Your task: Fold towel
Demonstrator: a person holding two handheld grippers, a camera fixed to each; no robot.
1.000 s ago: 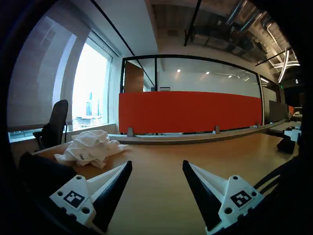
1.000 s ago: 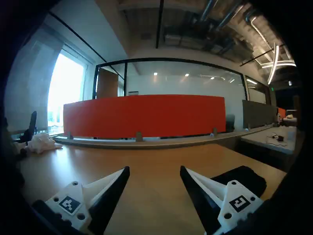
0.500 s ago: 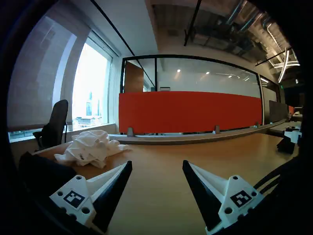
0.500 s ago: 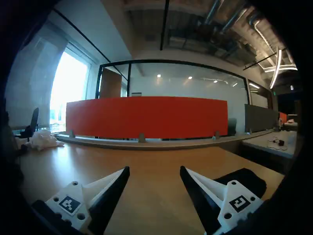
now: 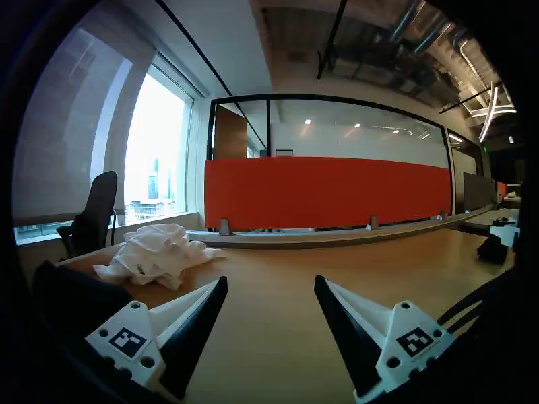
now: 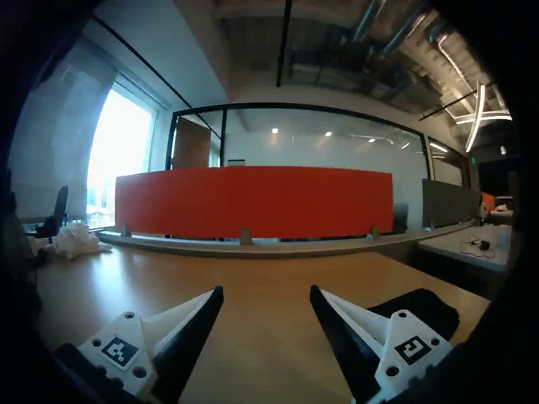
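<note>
The left claw point(image 5: 269, 279) is seen in the lower part of the left gripper view, its two fingers spread wide with nothing held between them; bare wooden tabletop point(image 5: 377, 259) is seen through the gap. The towel point(image 5: 158, 254), white and crumpled in a loose heap, lies on the tabletop at the middle left of that frame, beyond the left-hand finger and apart from it. A dark office chair point(image 5: 94, 215) is seen behind the towel, beside a bright window point(image 5: 155, 168); an orange divider panel point(image 5: 327, 192) runs across the centre along the far edge of the tabletop.

The right claw point(image 6: 265, 289) is seen at the bottom of the right gripper view, likewise spread wide and holding nothing; its fingers are low over the tabletop point(image 6: 269, 266). The towel point(image 6: 75, 240) is seen small at the far left of this frame, well apart from the claw; a flat black object point(image 6: 421, 306), whose nature cannot be told, lies behind the right-hand finger at the lower right.
</note>
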